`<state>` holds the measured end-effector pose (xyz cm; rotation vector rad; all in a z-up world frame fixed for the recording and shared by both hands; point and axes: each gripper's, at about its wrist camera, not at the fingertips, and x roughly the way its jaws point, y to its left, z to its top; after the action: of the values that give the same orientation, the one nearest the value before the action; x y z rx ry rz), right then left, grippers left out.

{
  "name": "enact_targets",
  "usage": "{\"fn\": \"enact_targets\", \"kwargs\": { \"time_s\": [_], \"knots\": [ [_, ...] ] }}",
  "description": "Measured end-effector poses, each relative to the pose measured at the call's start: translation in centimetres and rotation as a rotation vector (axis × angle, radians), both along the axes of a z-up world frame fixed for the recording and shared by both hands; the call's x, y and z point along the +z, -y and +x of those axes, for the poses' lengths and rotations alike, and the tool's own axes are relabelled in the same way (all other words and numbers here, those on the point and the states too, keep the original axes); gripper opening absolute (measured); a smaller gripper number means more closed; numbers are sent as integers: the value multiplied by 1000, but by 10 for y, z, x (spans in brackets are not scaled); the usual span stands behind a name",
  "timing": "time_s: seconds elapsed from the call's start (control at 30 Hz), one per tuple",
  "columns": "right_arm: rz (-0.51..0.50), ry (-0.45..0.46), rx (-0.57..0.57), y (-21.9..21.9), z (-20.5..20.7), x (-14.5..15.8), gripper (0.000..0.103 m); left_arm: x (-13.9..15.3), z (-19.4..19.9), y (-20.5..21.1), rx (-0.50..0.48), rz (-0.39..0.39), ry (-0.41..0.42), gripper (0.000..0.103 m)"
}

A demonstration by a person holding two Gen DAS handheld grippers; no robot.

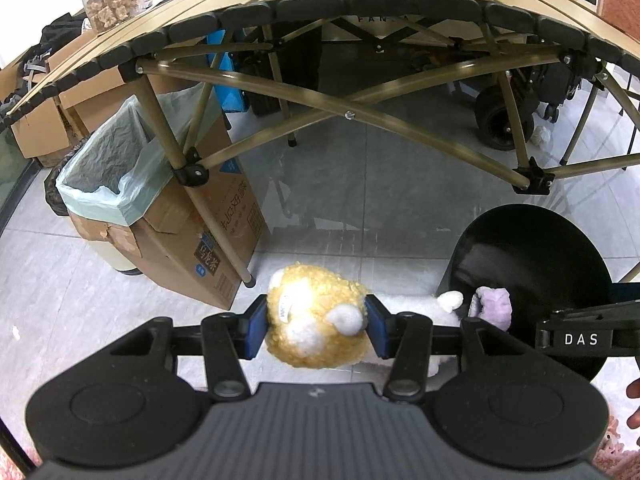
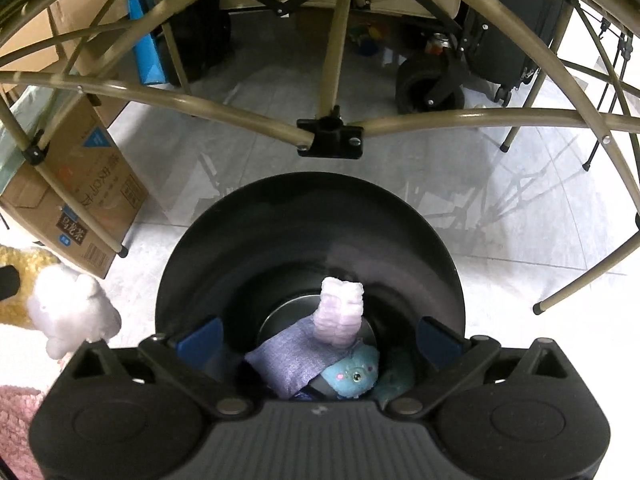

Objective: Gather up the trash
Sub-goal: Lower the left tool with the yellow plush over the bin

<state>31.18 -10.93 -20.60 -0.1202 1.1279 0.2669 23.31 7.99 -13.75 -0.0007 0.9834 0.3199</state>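
With left fingers (image 1: 316, 326) clamped on the plush toy (image 1: 316, 320) and right fingers (image 2: 318, 338) apart over the black bin (image 2: 400, 216), carry it rightward before releasing.

1. The left gripper (image 1: 316, 326) is seen from its own wrist camera with its two blue-padded fingers (image 1: 255, 330) drawn in toward each other, both pads pressed against the sides of a fuzzy yellow-and-white plush toy (image 1: 316, 320).
2. The toy is carried clear of the floor, held between the pads.
3. The right gripper (image 2: 318, 336) is held with its blue pads (image 2: 200, 336) spread wide apart, nothing being clamped between them.
4. It is pointed down over the mouth of a black bin (image 2: 304, 216).
5. In the left wrist view, part of the right gripper's black body is seen at the right edge, level with the left one and just beside it.
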Motion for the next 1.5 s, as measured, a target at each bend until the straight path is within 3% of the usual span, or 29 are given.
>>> {"fn": "enact_targets", "kwargs": {
  "time_s": [0.73,1.5],
  "knots": [
    [1,29,-4,9,-5,11,103,4,-2,10,-26,2,16,51],
    [14,97,-72,52,-9,35,103,13,4,41,-95,-24,47,51]
  ]
}}
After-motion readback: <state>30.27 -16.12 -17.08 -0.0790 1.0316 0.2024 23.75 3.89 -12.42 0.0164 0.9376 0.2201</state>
